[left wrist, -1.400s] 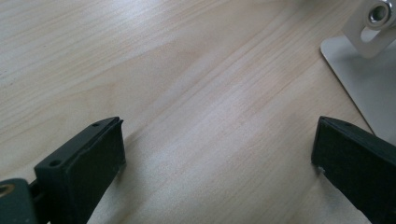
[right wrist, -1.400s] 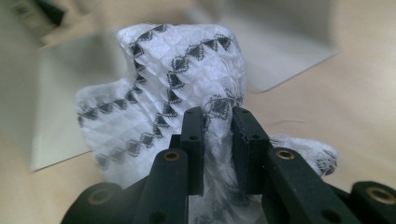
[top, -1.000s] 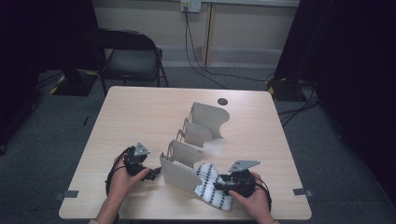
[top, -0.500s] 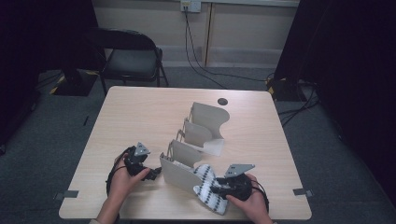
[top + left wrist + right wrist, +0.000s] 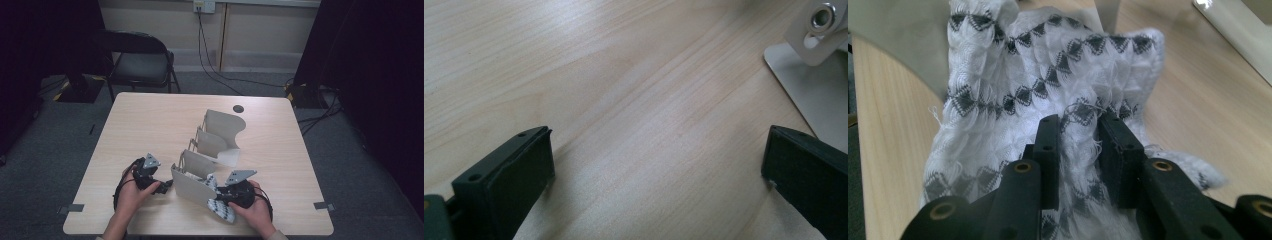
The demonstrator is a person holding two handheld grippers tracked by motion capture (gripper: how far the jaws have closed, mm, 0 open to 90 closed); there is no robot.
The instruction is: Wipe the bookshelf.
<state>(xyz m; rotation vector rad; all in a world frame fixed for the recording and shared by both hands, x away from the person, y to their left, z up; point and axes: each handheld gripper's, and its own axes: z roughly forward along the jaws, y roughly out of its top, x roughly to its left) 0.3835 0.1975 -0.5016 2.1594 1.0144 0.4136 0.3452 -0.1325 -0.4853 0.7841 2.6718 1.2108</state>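
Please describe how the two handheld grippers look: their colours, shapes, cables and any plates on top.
Both the left gripper and the right gripper are black, each with a grey three-cornered plate on top and a black cable looping behind. Their jaws are flat, rectangular black blocks with small screw holes.

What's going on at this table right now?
A person at the wooden table works a gripper in each hand. The right gripper has just been closing its jaws on a white cloth with black diamonds, which bunches between them beside the grey divider rack. The left gripper rests open on the tabletop by the rack's near end, holding nothing.
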